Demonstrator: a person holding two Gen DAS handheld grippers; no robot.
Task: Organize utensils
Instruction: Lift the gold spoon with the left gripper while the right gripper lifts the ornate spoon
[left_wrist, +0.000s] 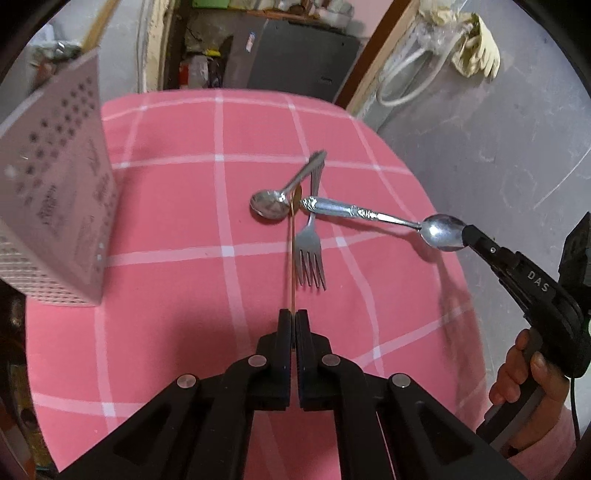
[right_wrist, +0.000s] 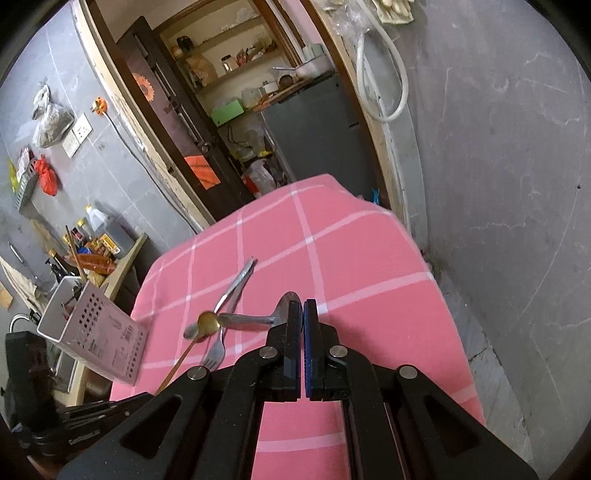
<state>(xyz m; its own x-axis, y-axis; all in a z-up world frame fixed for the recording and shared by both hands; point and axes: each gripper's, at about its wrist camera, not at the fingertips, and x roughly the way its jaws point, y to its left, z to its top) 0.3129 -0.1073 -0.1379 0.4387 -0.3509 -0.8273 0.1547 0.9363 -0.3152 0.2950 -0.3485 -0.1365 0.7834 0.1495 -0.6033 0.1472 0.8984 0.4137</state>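
My left gripper (left_wrist: 293, 314) is shut on the thin handle of a gold spoon (left_wrist: 293, 258), held above the pink checked tablecloth (left_wrist: 166, 221); the spoon's bowl shows in the right wrist view (right_wrist: 207, 322). My right gripper (right_wrist: 302, 303) is shut on the bowl of a large ornate silver spoon (left_wrist: 441, 230), its handle pointing left. A small silver spoon (left_wrist: 271, 203) and a fork (left_wrist: 310, 254) lie crossed on the cloth below. A pale perforated utensil holder (left_wrist: 59, 192) stands at the left, also seen in the right wrist view (right_wrist: 99, 336).
A grey wall (left_wrist: 498, 147) runs along the table's right side. A doorway with a dark fridge (left_wrist: 295, 55) lies beyond the far edge. A cluttered shelf with bottles (right_wrist: 96, 240) stands left of the table.
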